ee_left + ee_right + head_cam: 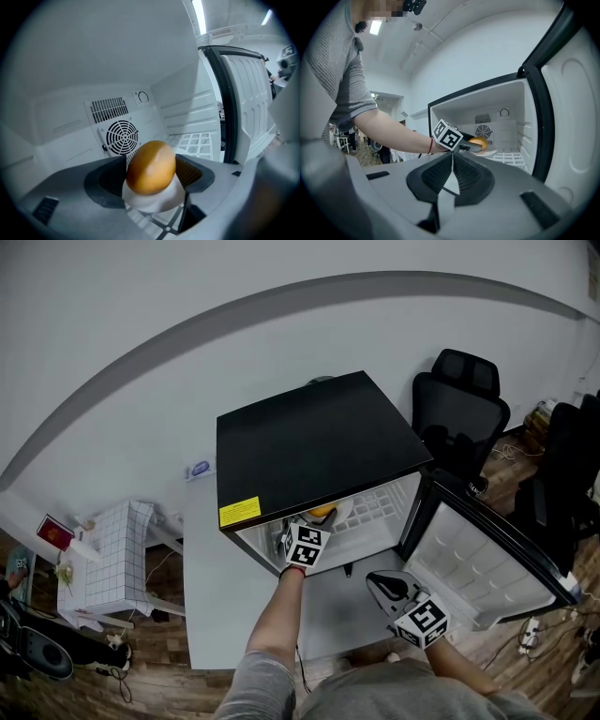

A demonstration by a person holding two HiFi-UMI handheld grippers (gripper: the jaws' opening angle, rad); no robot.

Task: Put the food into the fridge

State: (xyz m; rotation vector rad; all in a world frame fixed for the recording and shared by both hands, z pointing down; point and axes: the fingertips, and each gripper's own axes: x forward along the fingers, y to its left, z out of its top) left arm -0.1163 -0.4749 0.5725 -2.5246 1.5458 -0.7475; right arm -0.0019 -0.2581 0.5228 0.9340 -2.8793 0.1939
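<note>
A round orange-brown fruit [151,167] rests on a small white plate [154,199]. My left gripper [152,176] is shut on the plate, with one jaw on each side of it. It reaches inside the open black mini fridge [309,442], just above the white wire shelf [194,140]. From the right gripper view the fruit [478,143] shows at the left gripper's tip, inside the fridge. My right gripper [452,161] is shut and empty. It hangs low in front of the fridge, near the open door [478,563].
The fridge stands on a white table [211,615], its door swung out to the right. A round fan grille [122,136] sits on the fridge's back wall. Black office chairs [459,409] stand at the right. A small checked table [117,554] is at the left.
</note>
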